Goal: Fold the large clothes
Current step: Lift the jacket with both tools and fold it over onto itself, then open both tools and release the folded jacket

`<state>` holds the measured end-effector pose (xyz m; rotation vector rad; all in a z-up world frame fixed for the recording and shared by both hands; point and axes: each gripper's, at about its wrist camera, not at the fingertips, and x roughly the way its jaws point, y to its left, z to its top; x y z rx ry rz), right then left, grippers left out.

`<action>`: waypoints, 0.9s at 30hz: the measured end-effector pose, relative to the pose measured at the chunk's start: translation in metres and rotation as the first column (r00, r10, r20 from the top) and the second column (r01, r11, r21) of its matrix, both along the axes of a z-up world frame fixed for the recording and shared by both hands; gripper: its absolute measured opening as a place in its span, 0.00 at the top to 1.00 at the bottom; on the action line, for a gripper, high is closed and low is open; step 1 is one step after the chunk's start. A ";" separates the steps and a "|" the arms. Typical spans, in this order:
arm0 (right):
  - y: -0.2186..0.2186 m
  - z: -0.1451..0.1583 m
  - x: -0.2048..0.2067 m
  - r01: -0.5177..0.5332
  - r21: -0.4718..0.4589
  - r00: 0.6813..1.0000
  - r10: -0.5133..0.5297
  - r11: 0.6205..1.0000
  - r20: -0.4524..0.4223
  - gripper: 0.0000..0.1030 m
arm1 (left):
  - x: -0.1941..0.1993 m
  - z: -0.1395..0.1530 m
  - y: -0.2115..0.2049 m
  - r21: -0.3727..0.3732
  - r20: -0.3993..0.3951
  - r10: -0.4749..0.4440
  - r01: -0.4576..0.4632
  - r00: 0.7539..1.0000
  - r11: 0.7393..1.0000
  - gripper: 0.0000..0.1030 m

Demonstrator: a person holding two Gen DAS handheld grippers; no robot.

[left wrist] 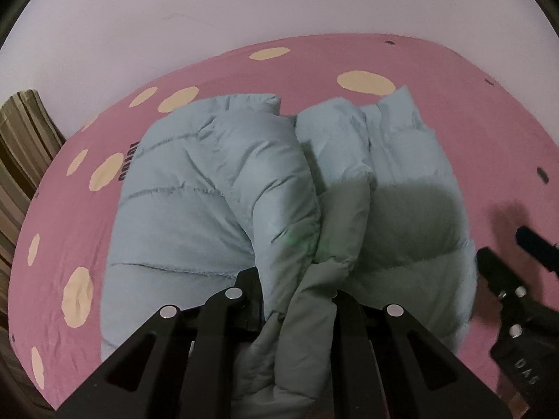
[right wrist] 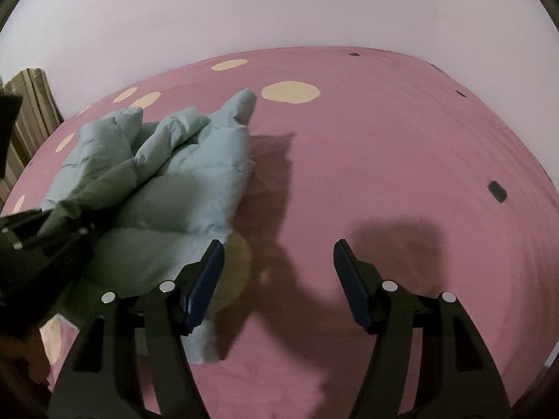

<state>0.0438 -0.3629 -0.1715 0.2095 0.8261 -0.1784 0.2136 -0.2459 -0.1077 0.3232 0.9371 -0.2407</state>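
Note:
A pale blue puffer jacket (left wrist: 216, 195) lies bunched on a pink sheet (left wrist: 496, 132) with cream dots. My left gripper (left wrist: 297, 300) is shut on a fold of the jacket at its near edge; the cloth fills the gap between the fingers. In the right wrist view the jacket (right wrist: 167, 181) lies at the left, with the left gripper (right wrist: 45, 230) clamped on it. My right gripper (right wrist: 277, 265) is open and empty over bare sheet (right wrist: 401, 160), just right of the jacket's near edge. It also shows in the left wrist view (left wrist: 503, 258) at the right.
A plain pale wall (left wrist: 244, 0) rises behind the bed. A striped cloth (left wrist: 21, 146) hangs at the far left. Small dark marks (right wrist: 496, 190) dot the sheet on the right.

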 end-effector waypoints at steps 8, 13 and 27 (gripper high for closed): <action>-0.007 -0.001 -0.005 0.019 0.002 1.000 -0.019 1.000 -0.006 0.37 | -0.022 0.004 -0.012 0.019 0.060 -0.029 0.028 0.998 0.999 0.76; -0.006 0.004 -0.007 0.022 -0.008 1.000 -0.022 1.000 -0.002 0.37 | -0.048 0.029 -0.007 -0.060 0.081 -0.075 0.079 0.994 0.995 0.51; 0.027 0.041 -0.003 -0.036 -0.020 0.998 0.037 0.999 0.052 0.36 | -0.045 0.086 0.104 -0.142 0.223 0.139 -0.108 0.965 0.984 0.38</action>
